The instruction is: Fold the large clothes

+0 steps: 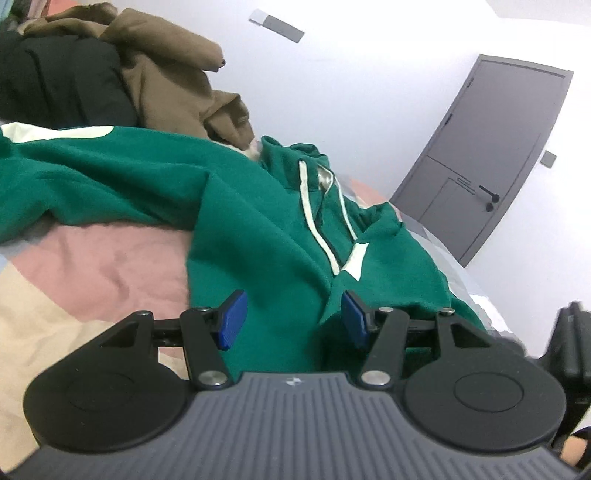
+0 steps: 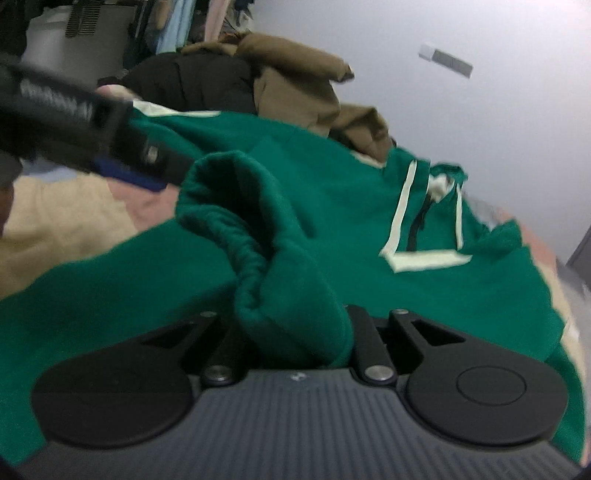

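Note:
A green hooded sweatshirt (image 1: 258, 221) with white trim and a zip lies spread on the bed. My left gripper (image 1: 293, 319) is open just above its lower body, blue pads (image 1: 232, 317) apart with nothing between them. My right gripper (image 2: 295, 332) is shut on the sweatshirt's ribbed sleeve cuff (image 2: 258, 229), which bunches up and hides the fingertips. The sweatshirt body (image 2: 351, 192) stretches beyond. The left gripper (image 2: 122, 166) shows blurred at the upper left of the right wrist view.
The bed cover (image 1: 92, 266) is pink, beige and grey patchwork. A brown garment (image 1: 166, 74) and a black garment (image 1: 62, 85) are piled at the bed's far side. A grey door (image 1: 487, 155) stands in the white wall. Hanging clothes (image 2: 177, 22) show at the back.

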Tool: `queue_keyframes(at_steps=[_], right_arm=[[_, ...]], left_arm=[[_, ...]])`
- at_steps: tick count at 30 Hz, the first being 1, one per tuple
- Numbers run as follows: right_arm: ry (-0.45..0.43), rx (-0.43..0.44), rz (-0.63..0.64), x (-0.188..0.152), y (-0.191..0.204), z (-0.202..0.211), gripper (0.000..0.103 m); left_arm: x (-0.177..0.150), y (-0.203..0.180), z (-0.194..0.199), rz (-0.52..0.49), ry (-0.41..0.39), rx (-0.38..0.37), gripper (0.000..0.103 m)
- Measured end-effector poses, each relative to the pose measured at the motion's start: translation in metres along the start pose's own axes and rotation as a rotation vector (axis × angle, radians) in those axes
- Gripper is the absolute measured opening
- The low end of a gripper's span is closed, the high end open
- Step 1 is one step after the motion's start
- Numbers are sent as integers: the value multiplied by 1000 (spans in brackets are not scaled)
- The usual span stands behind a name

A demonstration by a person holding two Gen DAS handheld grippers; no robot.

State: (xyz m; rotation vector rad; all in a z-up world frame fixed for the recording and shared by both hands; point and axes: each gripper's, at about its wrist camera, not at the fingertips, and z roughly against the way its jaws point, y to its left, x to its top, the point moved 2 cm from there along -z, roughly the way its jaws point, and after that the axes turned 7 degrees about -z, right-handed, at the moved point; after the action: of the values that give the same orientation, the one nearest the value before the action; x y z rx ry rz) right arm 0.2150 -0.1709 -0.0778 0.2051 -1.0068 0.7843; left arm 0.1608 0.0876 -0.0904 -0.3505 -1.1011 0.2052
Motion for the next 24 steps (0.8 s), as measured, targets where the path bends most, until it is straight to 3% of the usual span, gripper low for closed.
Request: queue_keyframes(at_steps=[2,4,5,6,12,18,20,24], right_arm=[[37,12,-55,-7,-4,-2,14],[70,30,-105,-10,-6,-4,30],[88,50,-124,-13,-7,-2,49],[104,71,-139,-11,0,-8,61],[169,165,-192,-21,24,16,62],[91,251,-347,-9,8,55,62],[55,238,-378,-8,1,66,62],[37,134,-461,-7,-17,57,62]], left_arm=[[0,1,-1,3,1,-3,62],[2,2,0,9,-6,-7,62],[4,3,0,15,-9,-13,62],[5,3,1,20,-11,-20,62],[6,-9,1,-27,2,-35,62],[-4,-30,-2,-80,55,-71,62],[-8,-36,-3,-101,68,-69,62],[-16,-45,-13,-140,109,-59,62]])
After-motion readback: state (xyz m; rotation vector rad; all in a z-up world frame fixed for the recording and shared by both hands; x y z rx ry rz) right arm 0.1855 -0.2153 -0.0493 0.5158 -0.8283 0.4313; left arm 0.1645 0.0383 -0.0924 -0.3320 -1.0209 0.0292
